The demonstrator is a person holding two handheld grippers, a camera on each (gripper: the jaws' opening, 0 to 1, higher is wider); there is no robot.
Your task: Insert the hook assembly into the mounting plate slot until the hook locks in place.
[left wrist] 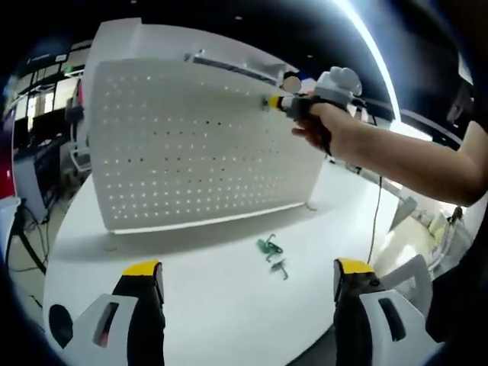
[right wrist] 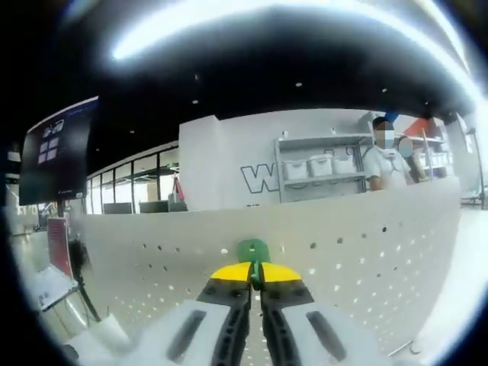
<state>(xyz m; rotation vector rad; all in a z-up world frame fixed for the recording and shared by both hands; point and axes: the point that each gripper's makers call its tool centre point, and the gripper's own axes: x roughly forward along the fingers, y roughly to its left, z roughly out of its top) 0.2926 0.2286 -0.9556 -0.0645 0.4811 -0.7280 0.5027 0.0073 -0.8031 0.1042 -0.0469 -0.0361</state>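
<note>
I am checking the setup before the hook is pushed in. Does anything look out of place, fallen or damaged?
Nothing looks damaged. The white pegboard stands upright on the white table. Two spare green hooks lie loose on the table in front of it. That is the one untidy spot. The right gripper holds a green hook at the board. The left gripper is open.

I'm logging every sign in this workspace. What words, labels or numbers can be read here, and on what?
"W": a large outlined letter on the white back wall in the right gripper view; whatever follows it is hidden behind the shelf unit.
Dark wall screen: pale panels, too small to read.
White pegboard: no text.
Green hook held in the right claw: no legible marking.
</note>
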